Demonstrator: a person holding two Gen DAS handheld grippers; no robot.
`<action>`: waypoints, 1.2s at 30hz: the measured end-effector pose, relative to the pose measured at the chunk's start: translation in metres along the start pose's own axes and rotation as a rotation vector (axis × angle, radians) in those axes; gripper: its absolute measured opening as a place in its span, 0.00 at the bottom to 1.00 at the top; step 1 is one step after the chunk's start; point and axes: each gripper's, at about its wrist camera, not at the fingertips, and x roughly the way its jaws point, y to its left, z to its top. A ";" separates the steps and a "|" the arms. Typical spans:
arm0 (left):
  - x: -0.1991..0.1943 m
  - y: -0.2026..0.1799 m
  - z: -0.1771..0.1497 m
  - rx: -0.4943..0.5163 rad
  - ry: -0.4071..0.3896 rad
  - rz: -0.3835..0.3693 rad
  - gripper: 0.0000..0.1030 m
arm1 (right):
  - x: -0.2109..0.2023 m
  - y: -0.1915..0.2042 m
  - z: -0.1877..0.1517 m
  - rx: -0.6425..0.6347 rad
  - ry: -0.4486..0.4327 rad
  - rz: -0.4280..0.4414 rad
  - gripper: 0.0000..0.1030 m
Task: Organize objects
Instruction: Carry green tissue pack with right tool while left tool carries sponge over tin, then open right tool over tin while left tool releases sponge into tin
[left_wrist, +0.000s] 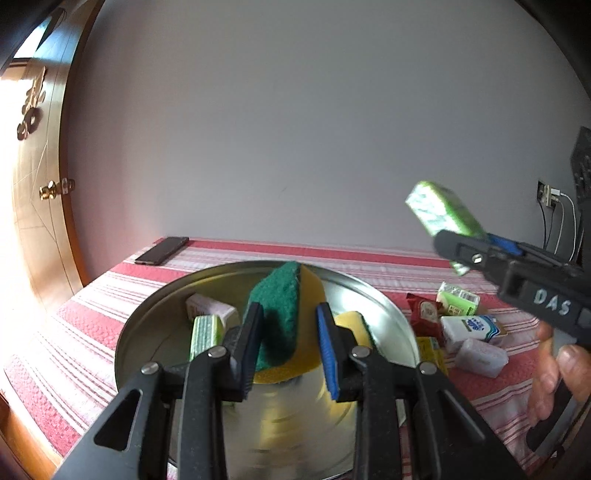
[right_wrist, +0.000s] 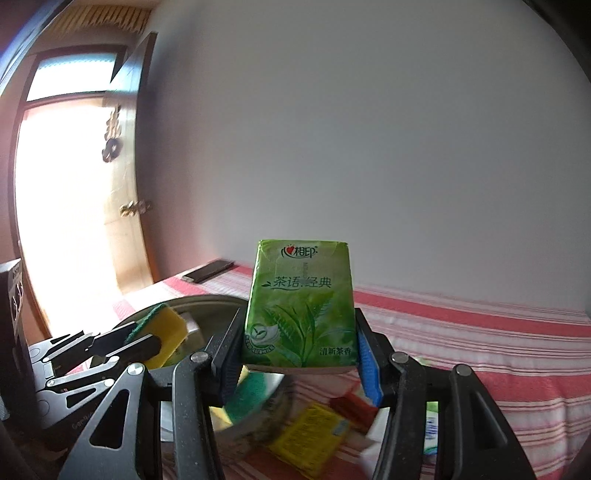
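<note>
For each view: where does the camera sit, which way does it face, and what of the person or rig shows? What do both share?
Left wrist: sits on the left gripper, facing the wall over a metal basin; its jaws clamp a sponge; a hand shows at right.
Right wrist: sits on the right gripper, facing the wall and door; its jaws clamp a green tissue pack.
Shared: basin, sponge, tissue pack, phone, striped cloth.

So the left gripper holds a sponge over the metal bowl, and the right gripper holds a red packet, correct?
Not quite. The right gripper holds a green tissue pack, not a red packet, as the right wrist view shows. The left gripper does hold the sponge over the bowl.
</note>
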 end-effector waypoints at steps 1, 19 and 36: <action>0.002 0.001 -0.001 -0.009 0.012 -0.010 0.27 | 0.004 0.003 -0.001 -0.002 0.012 0.011 0.53; 0.022 0.015 -0.008 0.007 0.088 0.066 0.27 | 0.085 0.050 -0.014 -0.073 0.197 0.063 0.53; 0.032 0.030 -0.013 -0.030 0.108 0.159 0.53 | 0.095 0.058 -0.026 -0.088 0.246 0.091 0.57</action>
